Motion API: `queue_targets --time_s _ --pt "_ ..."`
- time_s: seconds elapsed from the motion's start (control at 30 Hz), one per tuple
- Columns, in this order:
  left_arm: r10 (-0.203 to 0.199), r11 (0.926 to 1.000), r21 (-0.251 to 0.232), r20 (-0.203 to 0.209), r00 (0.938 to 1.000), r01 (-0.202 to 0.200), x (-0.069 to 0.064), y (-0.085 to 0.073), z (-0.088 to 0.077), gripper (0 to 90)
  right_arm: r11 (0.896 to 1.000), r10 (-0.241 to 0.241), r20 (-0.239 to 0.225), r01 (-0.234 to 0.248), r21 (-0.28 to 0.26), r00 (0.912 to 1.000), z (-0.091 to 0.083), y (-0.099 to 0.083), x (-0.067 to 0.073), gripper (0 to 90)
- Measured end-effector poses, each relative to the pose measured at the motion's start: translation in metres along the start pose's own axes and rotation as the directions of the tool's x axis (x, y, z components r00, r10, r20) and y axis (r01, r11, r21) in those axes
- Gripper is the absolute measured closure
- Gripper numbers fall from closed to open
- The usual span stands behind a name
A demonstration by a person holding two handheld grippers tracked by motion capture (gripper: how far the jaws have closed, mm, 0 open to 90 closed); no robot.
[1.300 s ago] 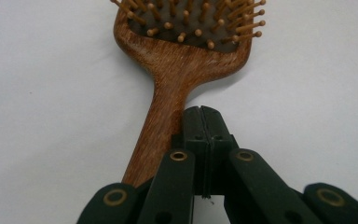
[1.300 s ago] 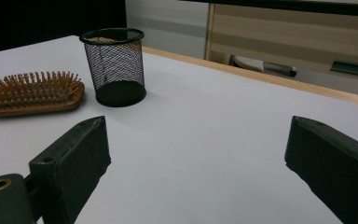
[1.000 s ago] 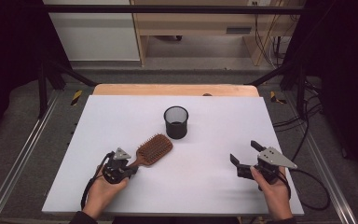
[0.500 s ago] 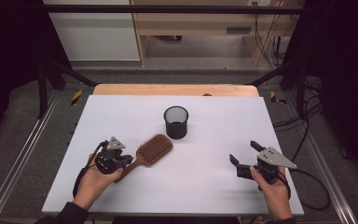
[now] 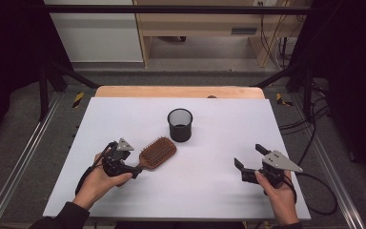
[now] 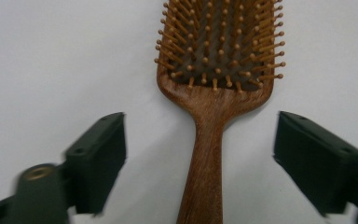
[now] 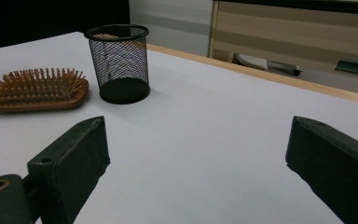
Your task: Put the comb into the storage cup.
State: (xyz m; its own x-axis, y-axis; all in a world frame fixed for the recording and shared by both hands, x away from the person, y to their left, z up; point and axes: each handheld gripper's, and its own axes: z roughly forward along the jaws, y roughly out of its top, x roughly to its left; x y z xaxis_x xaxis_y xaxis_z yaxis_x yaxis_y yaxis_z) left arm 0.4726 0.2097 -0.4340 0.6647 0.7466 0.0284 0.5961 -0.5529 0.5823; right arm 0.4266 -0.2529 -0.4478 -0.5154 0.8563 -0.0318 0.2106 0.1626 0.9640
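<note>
Hairbrush (image 5: 157, 152): wooden paddle type, bristles up, lying on the white table (image 5: 219, 200) just left of centre, handle toward the person
Left gripper (image 5: 132, 171): jaws spread wide either side of the brush handle, not touching it
Right gripper (image 5: 249, 160): jaws wide apart, holding nothing, at the right near edge
Mesh cup (image 5: 179, 124): black, upright, just beyond the brush head

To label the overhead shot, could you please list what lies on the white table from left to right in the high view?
Left gripper → brown wooden paddle hairbrush → black wire-mesh cup → right gripper.
</note>
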Motion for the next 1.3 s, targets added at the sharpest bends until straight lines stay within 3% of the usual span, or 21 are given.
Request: queue_targets --time_s 0.1,0.57,0.67,0.9,1.3 --pt "0.001 0.9996 0.028 0.005 1.0 -0.001 0.0 0.001 0.004 6.0 1.0 0.0 -0.001 0.0 0.0 1.0 0.0 0.0 0.0 6.1" --pt "0.015 0.9963 0.084 0.037 0.9992 -0.018 0.004 0.002 0.016 11.3 1.0 -0.001 -0.006 0.001 0.008 1.0 0.001 0.0 0.001 6.1" --pt "0.019 0.9958 0.089 0.041 0.999 -0.023 0.004 0.002 0.018 16.9 1.0 -0.003 -0.006 0.003 0.009 1.0 0.001 -0.001 0.001 6.1" --pt "0.029 0.993 0.112 0.061 0.9978 -0.035 0.003 0.004 0.02 41.4 1.0 -0.004 -0.01 0.004 0.012 0.9999 0.002 -0.001 0.001 6.1" --pt "0.034 0.9874 0.152 0.083 0.996 -0.046 0.003 0.004 0.024 62.4 1.0 -0.005 -0.015 0.005 0.016 0.9999 0.002 -0.001 0.002 6.1"
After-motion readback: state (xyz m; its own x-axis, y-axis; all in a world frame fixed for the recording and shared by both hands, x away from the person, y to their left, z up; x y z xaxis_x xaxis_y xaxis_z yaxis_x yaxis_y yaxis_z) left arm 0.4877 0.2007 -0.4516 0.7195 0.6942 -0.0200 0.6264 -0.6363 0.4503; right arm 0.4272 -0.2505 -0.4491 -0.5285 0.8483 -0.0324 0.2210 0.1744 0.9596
